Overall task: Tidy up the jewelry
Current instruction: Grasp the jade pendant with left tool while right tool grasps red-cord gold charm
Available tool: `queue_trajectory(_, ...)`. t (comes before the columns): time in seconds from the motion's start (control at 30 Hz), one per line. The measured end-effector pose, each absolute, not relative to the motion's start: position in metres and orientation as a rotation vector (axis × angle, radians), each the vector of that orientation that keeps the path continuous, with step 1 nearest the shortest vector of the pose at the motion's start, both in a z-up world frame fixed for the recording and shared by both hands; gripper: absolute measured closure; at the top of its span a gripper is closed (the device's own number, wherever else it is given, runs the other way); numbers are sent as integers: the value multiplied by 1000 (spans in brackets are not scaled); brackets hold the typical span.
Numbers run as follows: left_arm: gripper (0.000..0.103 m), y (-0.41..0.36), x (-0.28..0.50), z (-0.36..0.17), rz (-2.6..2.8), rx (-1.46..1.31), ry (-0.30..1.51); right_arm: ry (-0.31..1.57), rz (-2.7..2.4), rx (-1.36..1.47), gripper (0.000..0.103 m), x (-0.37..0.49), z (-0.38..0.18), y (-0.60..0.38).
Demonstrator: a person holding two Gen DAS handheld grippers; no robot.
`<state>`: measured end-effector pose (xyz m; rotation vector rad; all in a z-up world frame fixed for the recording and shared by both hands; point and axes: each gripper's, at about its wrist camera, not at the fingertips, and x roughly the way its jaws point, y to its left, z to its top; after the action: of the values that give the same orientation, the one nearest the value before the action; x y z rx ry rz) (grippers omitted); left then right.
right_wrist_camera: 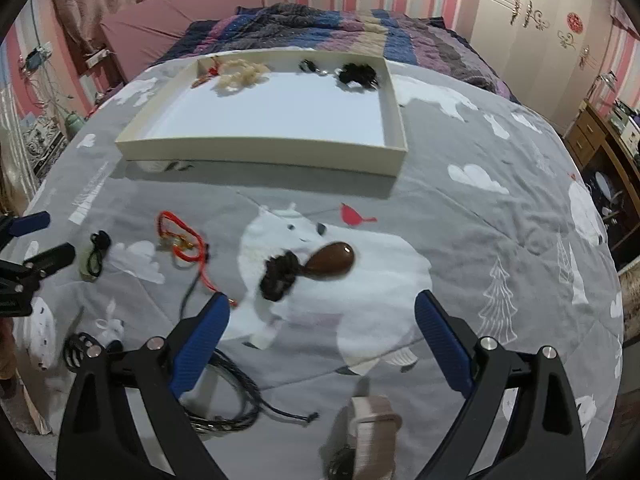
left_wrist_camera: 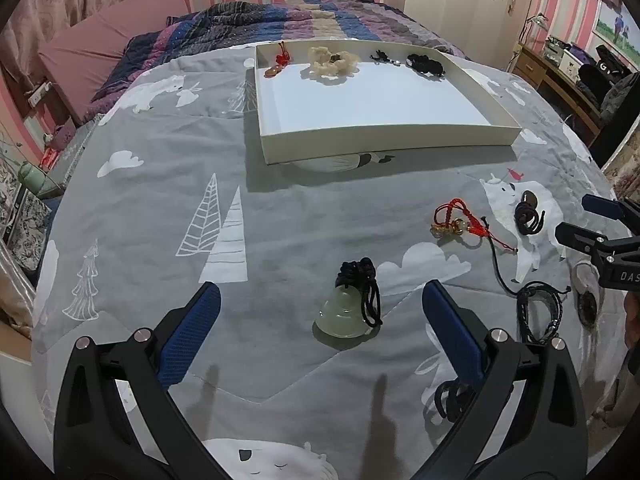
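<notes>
While a few pieces are already lying along the far side of the shallow white cardboard tray point(left_wrist_camera: 384, 136), most of the jewelry is waiting on the grey bed cover with white bears and trees point(left_wrist_camera: 160, 208), on the near side of the tray. So the picking-up step looks to be in hand.

The left hand-held gripper point(left_wrist_camera: 320, 320) is hanging wide open with nothing in it. The pale green stone pendant on a black cord point(left_wrist_camera: 344, 314) is sitting right between its blue fingers point(left_wrist_camera: 192, 332), well apart from the tray. I think this one is going next: the fingers need to come down around the stone and close softly, because the smooth stone could slip.

The right hand-held gripper point(right_wrist_camera: 320, 334) is also gaping wide and empty. It is pointing at the brown teardrop pendant with a dark knotted cord point(right_wrist_camera: 312, 266), which is lying near the tray's front wall.

A red braided cord with gold beads point(left_wrist_camera: 460, 220) and a dark braided bracelet point(left_wrist_camera: 536, 312) are resting further from the tray, beside the green pendant.
</notes>
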<state>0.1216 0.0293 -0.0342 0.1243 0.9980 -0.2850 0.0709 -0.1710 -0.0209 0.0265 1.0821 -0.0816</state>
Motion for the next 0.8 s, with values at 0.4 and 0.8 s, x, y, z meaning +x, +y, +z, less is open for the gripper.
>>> queue_trajectory(0.4,3,35,123,-41,-296,108,1010,1061,-2,5,9,97,-12,-136)
queue_trajectory(0.8,4,25,126,-57,-312,118,1042,1087,55,-6,9,114,-27,-113)
